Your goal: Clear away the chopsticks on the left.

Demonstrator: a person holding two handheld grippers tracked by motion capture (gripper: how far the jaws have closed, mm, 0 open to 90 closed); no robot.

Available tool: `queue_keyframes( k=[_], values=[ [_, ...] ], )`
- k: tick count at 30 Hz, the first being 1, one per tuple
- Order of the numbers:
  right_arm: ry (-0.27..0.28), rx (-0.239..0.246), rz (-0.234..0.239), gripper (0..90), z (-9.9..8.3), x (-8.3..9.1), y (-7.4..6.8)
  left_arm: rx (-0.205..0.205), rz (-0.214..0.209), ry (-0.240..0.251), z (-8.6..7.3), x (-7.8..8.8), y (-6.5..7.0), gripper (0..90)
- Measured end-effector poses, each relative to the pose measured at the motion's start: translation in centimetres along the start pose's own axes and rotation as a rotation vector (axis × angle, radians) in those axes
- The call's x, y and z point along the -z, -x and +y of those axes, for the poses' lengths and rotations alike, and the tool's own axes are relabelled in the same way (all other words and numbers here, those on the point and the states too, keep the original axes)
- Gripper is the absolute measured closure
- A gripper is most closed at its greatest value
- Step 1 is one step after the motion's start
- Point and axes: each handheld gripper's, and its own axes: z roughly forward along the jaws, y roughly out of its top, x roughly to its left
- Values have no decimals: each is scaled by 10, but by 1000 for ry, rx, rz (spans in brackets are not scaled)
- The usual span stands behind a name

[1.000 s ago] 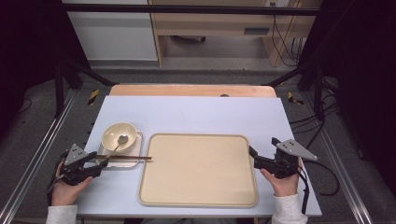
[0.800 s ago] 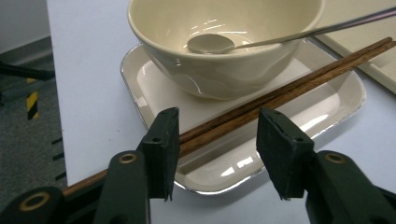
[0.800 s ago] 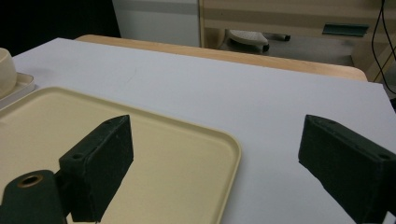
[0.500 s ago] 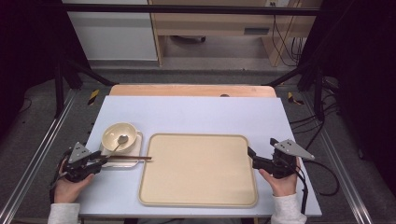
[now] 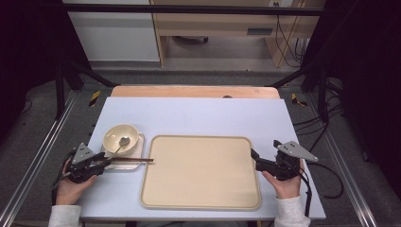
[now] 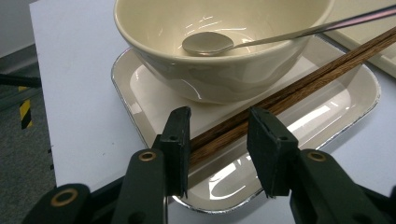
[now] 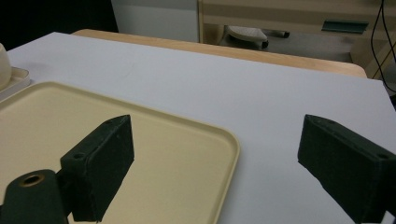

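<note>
A cream bowl (image 5: 120,135) (image 6: 224,60) with a metal spoon (image 5: 124,141) (image 6: 208,43) in it stands on a small cream tray (image 5: 128,166) (image 6: 154,98) at the table's left. Two brown wooden chopsticks (image 5: 135,160) (image 6: 299,84) lie across that small tray. My left gripper (image 5: 106,163) (image 6: 219,123) is open, its jaws straddling the near ends of the chopsticks with a gap still on one side. A large empty beige tray (image 5: 201,172) (image 7: 46,121) lies in the middle. My right gripper (image 5: 256,160) (image 7: 217,135) is wide open at that tray's right edge, holding nothing.
The white tabletop (image 5: 189,113) has a wooden strip (image 5: 194,91) along its far edge. Dark frame posts stand at both sides. Cables (image 5: 326,175) trail off to the right, and grey floor lies beyond the table.
My right gripper has edged slightly left toward the large tray's edge. The left gripper has barely shifted beside the small tray.
</note>
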Motion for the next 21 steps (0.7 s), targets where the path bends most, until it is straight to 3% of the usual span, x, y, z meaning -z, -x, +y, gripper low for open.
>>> queue_keyframes(
  k=[9, 14, 21],
  values=[
    [5, 5, -6, 115, 0, 1, 0, -10, -2, -14, 1, 1, 2, 595],
    [3, 7, -4, 118, 0, 1, 0, -14, -24, -39, 0, -1, 4, 602],
    [3, 2, -5, 121, -1, 0, 0, -15, -28, -40, 0, 0, 4, 651]
  ],
)
